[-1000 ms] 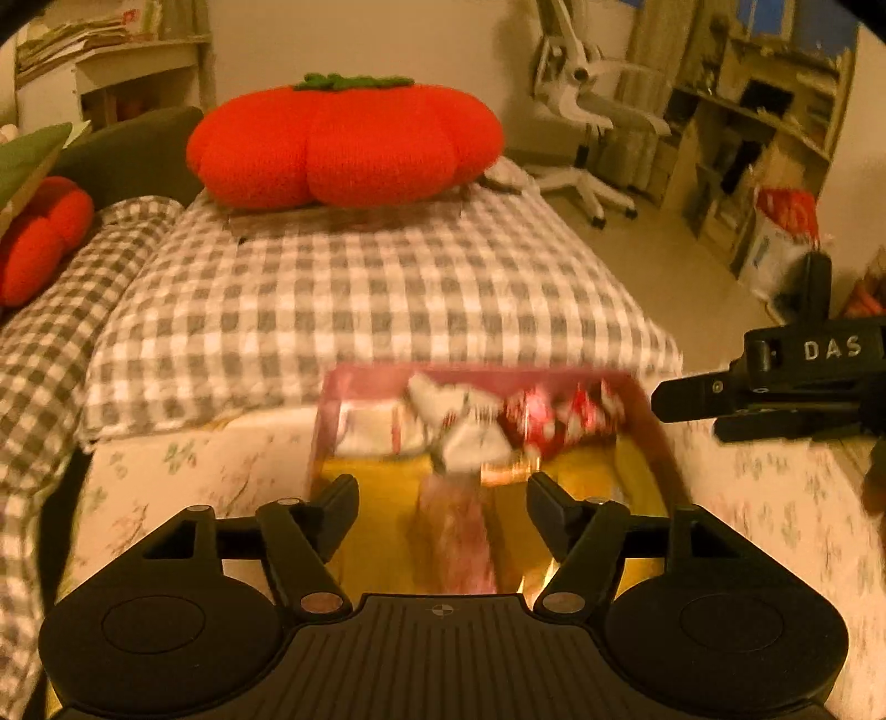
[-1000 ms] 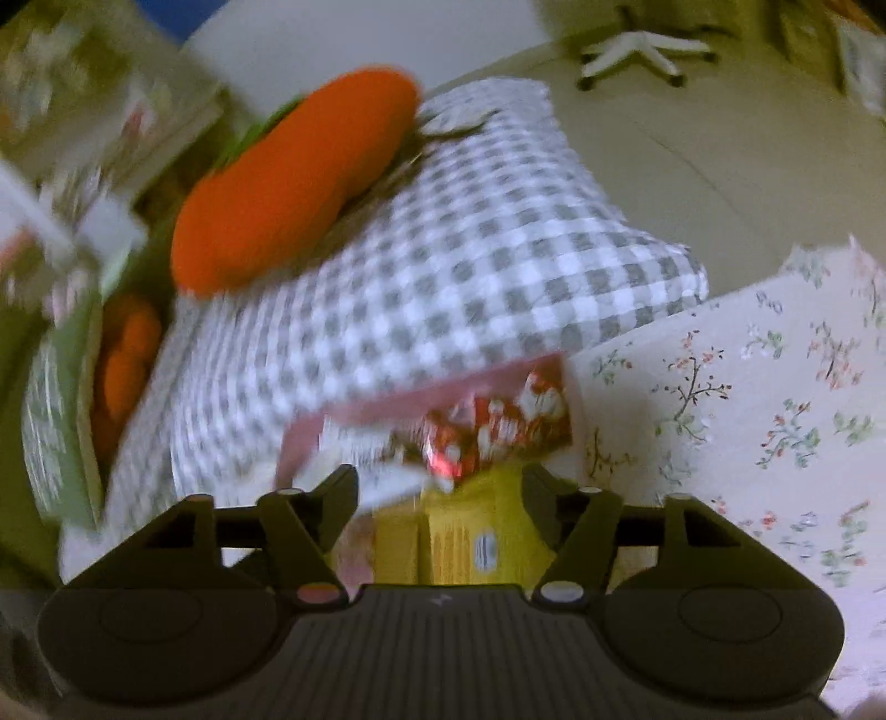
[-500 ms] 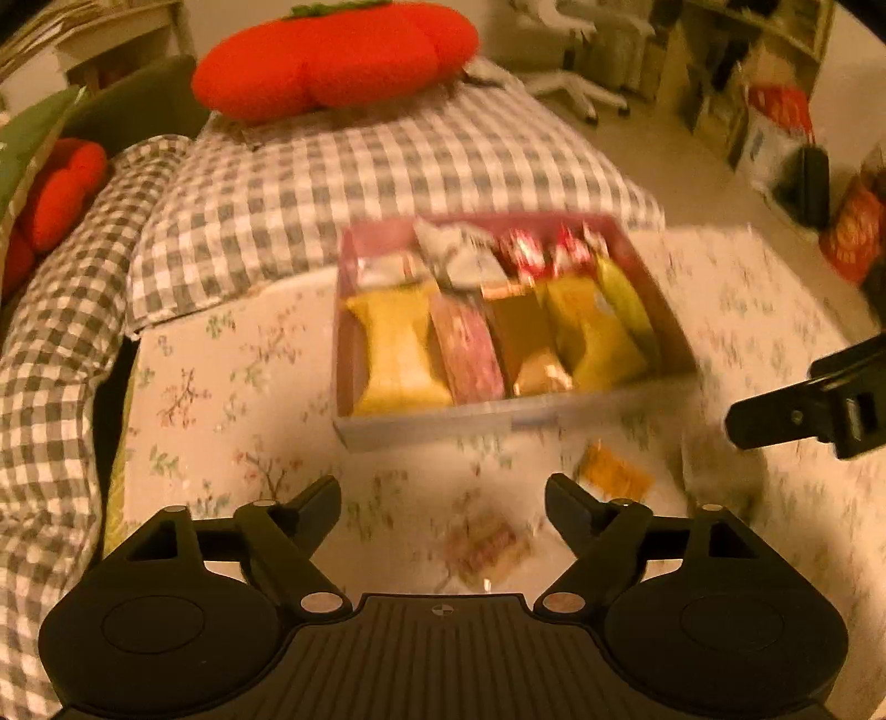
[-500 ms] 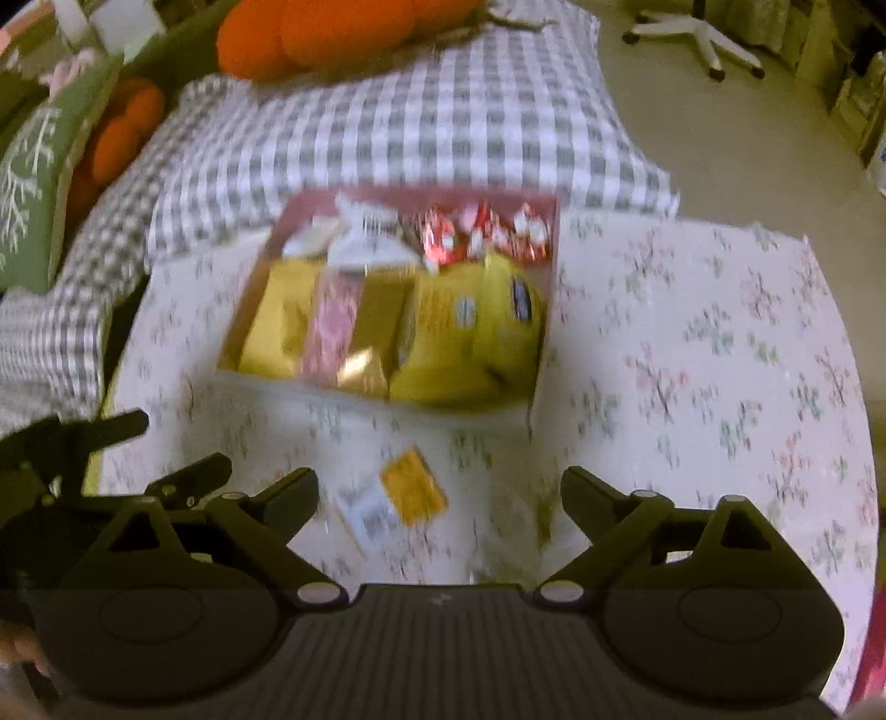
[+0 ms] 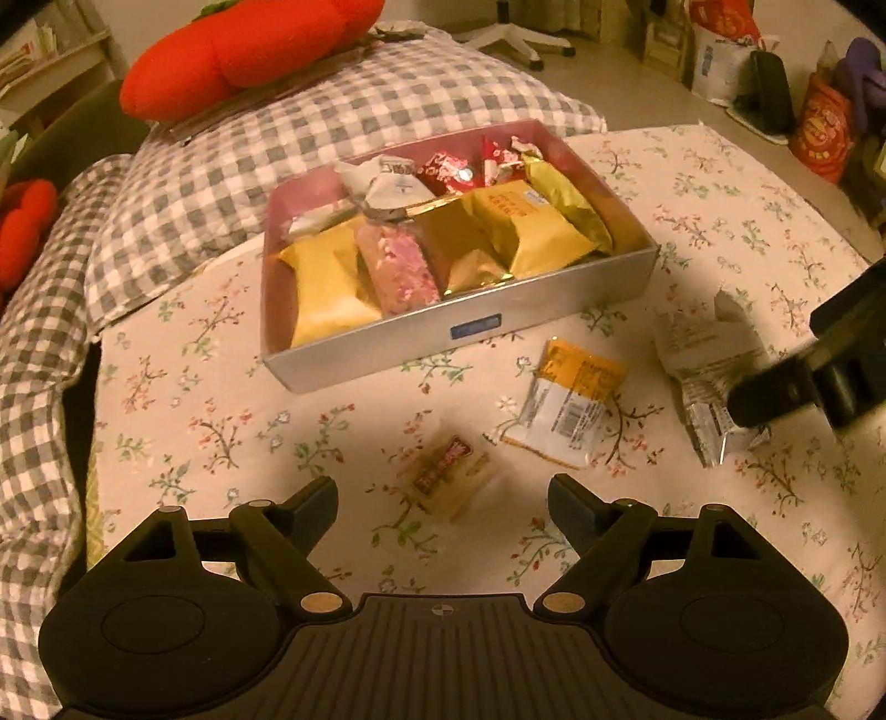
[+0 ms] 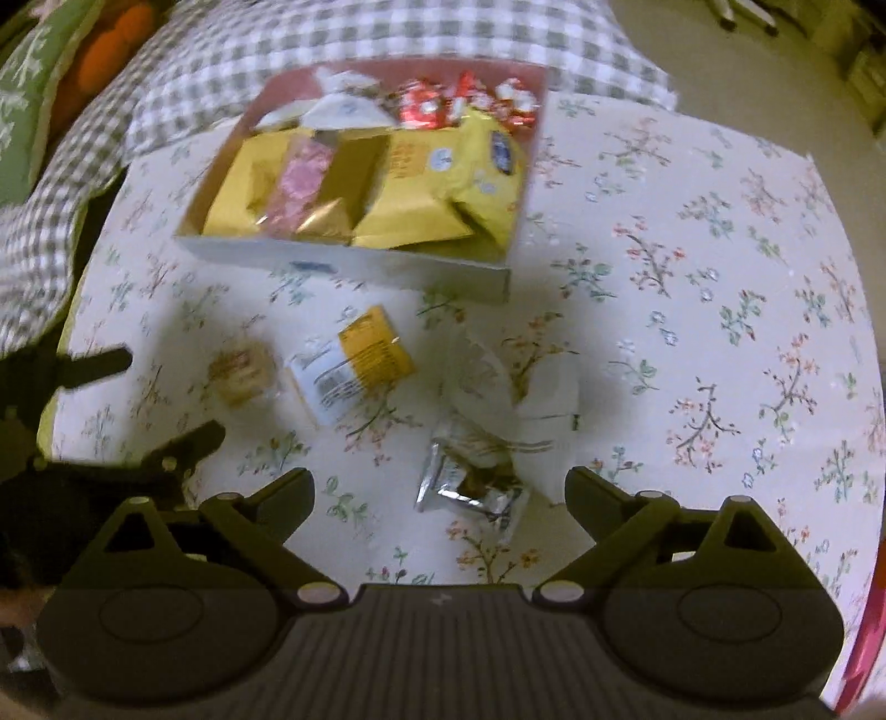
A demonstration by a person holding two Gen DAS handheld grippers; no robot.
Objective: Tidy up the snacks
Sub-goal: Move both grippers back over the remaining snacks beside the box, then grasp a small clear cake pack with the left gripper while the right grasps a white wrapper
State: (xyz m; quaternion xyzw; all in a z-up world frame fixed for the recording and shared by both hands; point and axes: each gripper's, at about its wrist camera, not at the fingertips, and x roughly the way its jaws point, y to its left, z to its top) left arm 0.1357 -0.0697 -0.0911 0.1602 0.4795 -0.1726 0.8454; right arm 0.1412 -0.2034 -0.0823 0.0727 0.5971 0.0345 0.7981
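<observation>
Home bedroom: gingham bedding (image 5: 332, 127), cushions (image 5: 249, 50).

My matt black plastic left hand-held gripper (image 5: 442, 498) is showing a ribbed body. The shallow grey box (image 5: 554, 302) is looking like smooth brushed metal. The crinkled silver foil packet (image 6: 470, 487) is gleaming on the bench's matt floral cloth (image 6: 692, 249). The grey-checked quilt (image 5: 343, 111) is looking soft and woven.

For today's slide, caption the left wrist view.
Open left gripper hovers over a small snack near the filled box.

Both tongs (image 5: 442, 501) (image 6: 440, 495) have drawn back from the box (image 5: 470, 327).
</observation>
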